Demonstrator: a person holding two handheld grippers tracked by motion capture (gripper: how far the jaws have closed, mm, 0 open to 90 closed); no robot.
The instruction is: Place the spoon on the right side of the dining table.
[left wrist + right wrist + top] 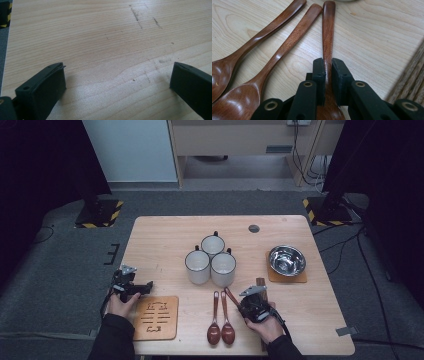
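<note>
Three brown wooden spoons lie near the table's front edge. Two of them (pixel 214 320) (pixel 226 319) rest side by side, bowls toward the person. My right gripper (pixel 243 304) (pixel 327 65) is shut on the handle of the third spoon (pixel 231 296) (pixel 328 30), which lies flat on the wood beside the other two (pixel 294 37). The pads press on both sides of its handle, close to the bowl. At the table's left edge my left gripper (pixel 148 286) (pixel 117 75) stands open over bare wood, with nothing between its jaws.
Three white mugs (pixel 212 260) cluster at the table's middle. A steel bowl (pixel 287 260) sits on a wooden coaster (pixel 300 278) at the right. A carved wooden trivet (pixel 156 317) lies front left. A dark wooden piece (pixel 260 282) lies just right of the right gripper.
</note>
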